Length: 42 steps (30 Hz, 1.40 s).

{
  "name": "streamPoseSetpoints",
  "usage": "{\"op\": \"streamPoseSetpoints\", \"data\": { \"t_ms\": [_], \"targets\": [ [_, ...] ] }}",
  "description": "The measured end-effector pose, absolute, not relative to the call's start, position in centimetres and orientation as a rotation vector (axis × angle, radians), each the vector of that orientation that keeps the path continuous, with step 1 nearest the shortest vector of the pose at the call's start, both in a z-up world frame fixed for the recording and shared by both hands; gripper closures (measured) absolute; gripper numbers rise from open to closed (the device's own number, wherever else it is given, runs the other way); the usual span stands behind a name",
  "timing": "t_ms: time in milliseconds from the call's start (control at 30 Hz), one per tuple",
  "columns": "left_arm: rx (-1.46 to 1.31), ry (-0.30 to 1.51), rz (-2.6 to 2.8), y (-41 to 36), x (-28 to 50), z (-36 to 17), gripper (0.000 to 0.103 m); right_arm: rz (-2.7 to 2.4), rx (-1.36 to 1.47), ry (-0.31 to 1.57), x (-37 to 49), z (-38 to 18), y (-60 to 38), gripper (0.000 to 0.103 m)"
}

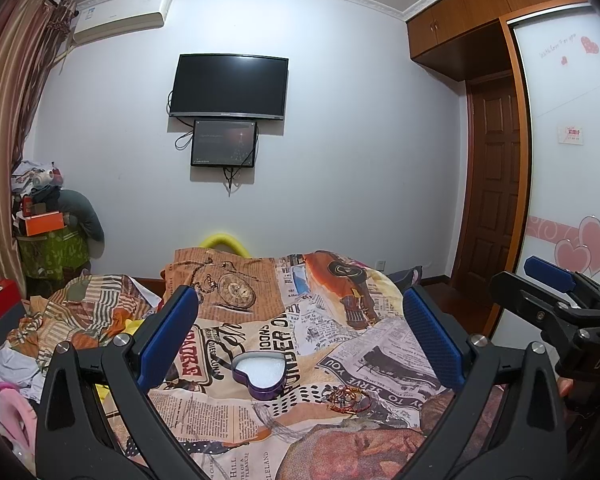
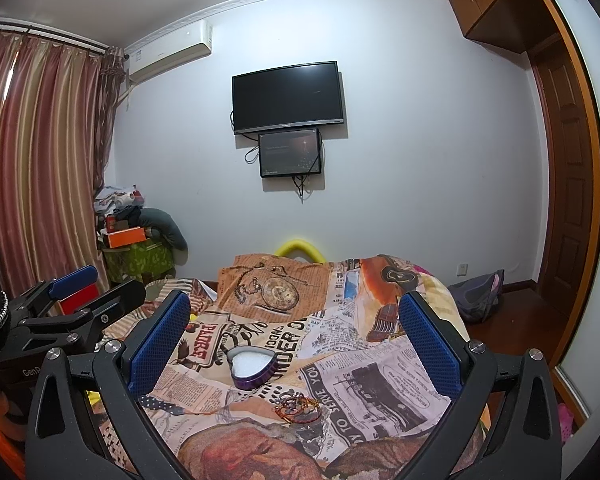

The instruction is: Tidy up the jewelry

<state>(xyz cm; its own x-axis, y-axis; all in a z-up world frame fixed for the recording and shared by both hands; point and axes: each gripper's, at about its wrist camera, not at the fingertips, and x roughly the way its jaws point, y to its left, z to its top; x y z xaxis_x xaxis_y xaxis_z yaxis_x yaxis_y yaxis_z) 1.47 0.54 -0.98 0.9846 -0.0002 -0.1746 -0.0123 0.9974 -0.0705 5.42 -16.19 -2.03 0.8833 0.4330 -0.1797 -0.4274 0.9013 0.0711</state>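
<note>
A purple heart-shaped tin (image 1: 260, 376) with white foam lining lies open on the printed bedspread; it also shows in the right wrist view (image 2: 252, 366). A small tangle of red and gold jewelry (image 1: 349, 399) lies on the cloth just right of and nearer than the tin, also visible in the right wrist view (image 2: 298, 407). My left gripper (image 1: 300, 340) is open and empty, held above the bed with the tin between its blue pads. My right gripper (image 2: 294, 340) is open and empty, above the tin and jewelry; it appears at the right edge of the left wrist view (image 1: 552, 280).
The bed is covered by a newspaper-print spread (image 1: 340, 328). Clutter and a red box (image 1: 0, 304) lie at the left. A TV (image 1: 229, 86) hangs on the far wall. A wardrobe (image 1: 572, 160) and door stand at the right. A bag (image 2: 480, 296) lies on the floor.
</note>
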Motion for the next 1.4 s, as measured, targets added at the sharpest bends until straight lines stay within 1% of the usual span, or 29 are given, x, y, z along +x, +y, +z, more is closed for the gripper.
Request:
{"op": "streamPoseSetpoints", "data": {
  "t_ms": [667, 867, 1067, 1100, 1167, 1400],
  "targets": [
    [-0.073, 0.22, 0.019, 0.6, 4.0, -2.4, 0.0, 0.439, 0.038, 0.246, 6.9, -3.7, -15.9, 0.0],
    [-0.099, 0.294, 0.045, 1.3, 7.0, -4.1, 0.0, 0.414, 0.033, 0.321, 9.3, -5.5, -16.1, 0.0],
    [-0.084, 0.41, 0.062, 1.5, 10.4, -7.2, 0.0, 0.369, 0.024, 0.423, 12.6, -8.7, -17.0, 0.0],
    [-0.081, 0.43, 0.06, 1.5, 11.0, -7.9, 0.001, 0.365, 0.025, 0.446, 13.2, -9.3, -17.2, 0.0],
    [-0.065, 0.472, 0.058, 1.3, 12.0, -9.1, 0.007, 0.359, 0.017, 0.486, 14.0, -10.4, -17.5, 0.0],
    [-0.014, 0.648, 0.016, 0.5, 15.6, -13.8, 0.019, 0.351, -0.061, 0.59, 16.4, -13.0, -17.4, 0.0]
  ]
}}
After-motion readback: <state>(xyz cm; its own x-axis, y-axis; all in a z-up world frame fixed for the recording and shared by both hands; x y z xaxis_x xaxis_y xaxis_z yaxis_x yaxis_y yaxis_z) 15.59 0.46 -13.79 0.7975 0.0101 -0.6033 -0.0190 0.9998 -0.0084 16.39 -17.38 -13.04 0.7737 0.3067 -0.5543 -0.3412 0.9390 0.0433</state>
